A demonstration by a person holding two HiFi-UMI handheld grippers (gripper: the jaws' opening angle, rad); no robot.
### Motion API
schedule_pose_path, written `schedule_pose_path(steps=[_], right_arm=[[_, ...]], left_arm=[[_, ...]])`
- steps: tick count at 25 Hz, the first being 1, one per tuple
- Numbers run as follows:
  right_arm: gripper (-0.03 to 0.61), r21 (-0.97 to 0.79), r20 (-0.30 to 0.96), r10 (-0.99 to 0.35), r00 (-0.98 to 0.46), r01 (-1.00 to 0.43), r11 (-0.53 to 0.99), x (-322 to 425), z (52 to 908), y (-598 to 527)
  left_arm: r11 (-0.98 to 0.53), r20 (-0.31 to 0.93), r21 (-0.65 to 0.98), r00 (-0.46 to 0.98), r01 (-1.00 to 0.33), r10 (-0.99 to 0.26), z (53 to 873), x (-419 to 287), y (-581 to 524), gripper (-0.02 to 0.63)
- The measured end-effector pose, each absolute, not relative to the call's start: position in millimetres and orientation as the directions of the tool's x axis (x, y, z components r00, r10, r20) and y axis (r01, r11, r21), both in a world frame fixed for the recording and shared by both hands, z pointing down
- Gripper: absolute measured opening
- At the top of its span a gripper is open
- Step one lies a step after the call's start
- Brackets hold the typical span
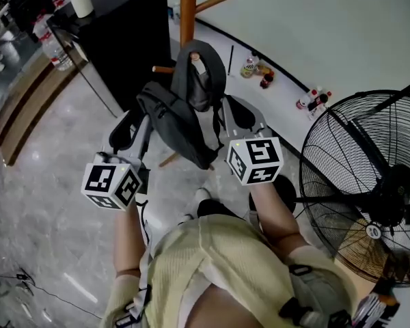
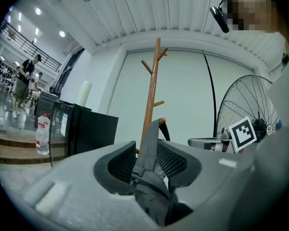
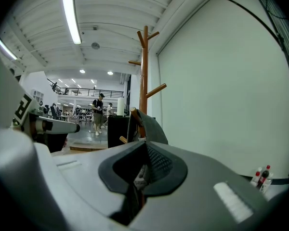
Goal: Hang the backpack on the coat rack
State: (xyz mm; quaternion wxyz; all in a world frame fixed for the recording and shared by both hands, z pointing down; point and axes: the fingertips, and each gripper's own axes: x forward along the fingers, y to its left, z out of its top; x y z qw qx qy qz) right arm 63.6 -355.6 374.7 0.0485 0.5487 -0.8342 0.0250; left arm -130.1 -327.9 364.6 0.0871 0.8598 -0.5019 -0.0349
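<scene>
A grey backpack (image 1: 181, 125) hangs between my two grippers in front of the wooden coat rack (image 1: 188, 9). Its top loop (image 1: 203, 63) lies over the tip of a low peg (image 3: 133, 111). My left gripper (image 1: 141, 119) is shut on a grey strap (image 2: 148, 146) of the backpack; in the left gripper view the strap runs up between the left gripper's (image 2: 147, 161) pads. My right gripper (image 1: 236, 112) is shut on grey fabric of the backpack (image 3: 140, 174) on the other side. The rack's pole (image 2: 152, 85) rises just behind the bag.
A black cabinet (image 1: 123, 33) stands left of the rack, with a water bottle (image 1: 53, 46) beside it. A large floor fan (image 1: 369, 183) is at my right. Small bottles (image 1: 313, 101) line the white wall's foot. People (image 2: 25, 78) stand far off in the hall.
</scene>
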Motion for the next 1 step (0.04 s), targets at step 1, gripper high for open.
schedule_pose_path(steps=[1], right_arm=[[0.000,0.012,0.109,-0.912,-0.395,-0.917,0.398,62.8,374.8,-355.5]], left_arm=[[-0.483,0.027,0.187,0.496,-0.856,-0.868,364.6,-130.1,-327.9,0.138]])
